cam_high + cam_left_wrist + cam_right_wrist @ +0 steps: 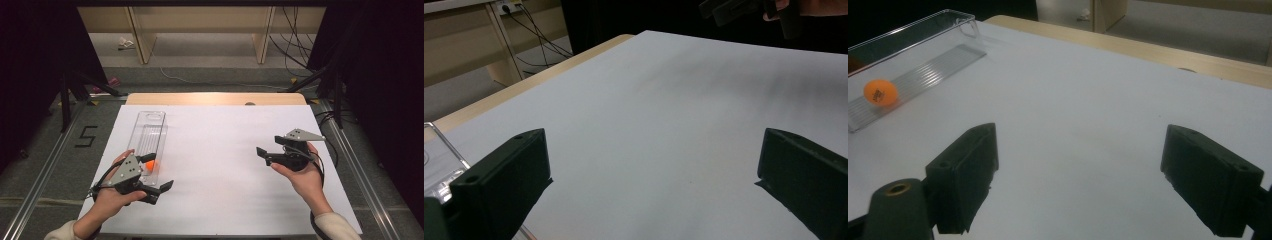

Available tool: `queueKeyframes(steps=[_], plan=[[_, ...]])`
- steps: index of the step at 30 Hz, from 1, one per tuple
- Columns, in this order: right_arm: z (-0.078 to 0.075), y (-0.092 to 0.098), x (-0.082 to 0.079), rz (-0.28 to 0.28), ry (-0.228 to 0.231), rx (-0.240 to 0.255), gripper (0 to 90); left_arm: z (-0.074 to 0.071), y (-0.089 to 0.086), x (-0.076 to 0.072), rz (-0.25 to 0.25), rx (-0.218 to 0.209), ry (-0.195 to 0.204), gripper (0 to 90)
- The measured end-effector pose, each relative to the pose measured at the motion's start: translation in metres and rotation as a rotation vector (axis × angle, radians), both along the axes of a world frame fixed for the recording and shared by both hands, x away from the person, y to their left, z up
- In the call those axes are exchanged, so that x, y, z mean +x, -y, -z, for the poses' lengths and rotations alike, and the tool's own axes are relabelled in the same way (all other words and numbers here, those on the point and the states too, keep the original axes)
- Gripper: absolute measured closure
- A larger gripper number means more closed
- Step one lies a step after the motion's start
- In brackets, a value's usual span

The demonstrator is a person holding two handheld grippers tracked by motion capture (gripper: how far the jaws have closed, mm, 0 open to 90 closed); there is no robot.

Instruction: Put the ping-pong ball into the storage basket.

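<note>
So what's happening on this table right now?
A person holds a two-jaw gripper in each hand over a white-covered table. An orange ball lies inside a clear plastic tray on the left side. The left gripper is just beside the tray's near end, jaws apart and holding nothing. The right gripper is off to the right, also open and empty, pointing toward the tray. Nothing is gripped at this moment.

A lab or recording studio: black curtains (35, 75) hang at left and right, a white-covered table (225, 150) stands between metal floor rails (45, 170), loose cables (292, 45) (several, tangled) trail at far right, and a taped "5" (86, 136) marks the floor.
</note>
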State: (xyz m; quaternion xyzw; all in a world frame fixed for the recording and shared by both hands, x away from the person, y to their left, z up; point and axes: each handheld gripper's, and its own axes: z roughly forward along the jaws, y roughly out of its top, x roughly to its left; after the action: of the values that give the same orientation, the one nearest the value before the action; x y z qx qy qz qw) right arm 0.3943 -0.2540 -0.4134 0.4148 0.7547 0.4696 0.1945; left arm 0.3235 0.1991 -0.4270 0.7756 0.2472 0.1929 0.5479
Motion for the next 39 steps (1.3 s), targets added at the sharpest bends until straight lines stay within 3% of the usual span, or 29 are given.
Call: queueKeyframes(steps=[20,39], plan=[[0.007,0.016,-0.020,0.022,-0.022,-0.005,16.3,0.000,0.000,0.000,-0.004,-0.004,-0.001,0.0],[0.011,0.019,-0.022,0.018,-0.018,0.003,16.3,0.001,0.000,0.001,0.000,0.000,-0.006,0.0]])
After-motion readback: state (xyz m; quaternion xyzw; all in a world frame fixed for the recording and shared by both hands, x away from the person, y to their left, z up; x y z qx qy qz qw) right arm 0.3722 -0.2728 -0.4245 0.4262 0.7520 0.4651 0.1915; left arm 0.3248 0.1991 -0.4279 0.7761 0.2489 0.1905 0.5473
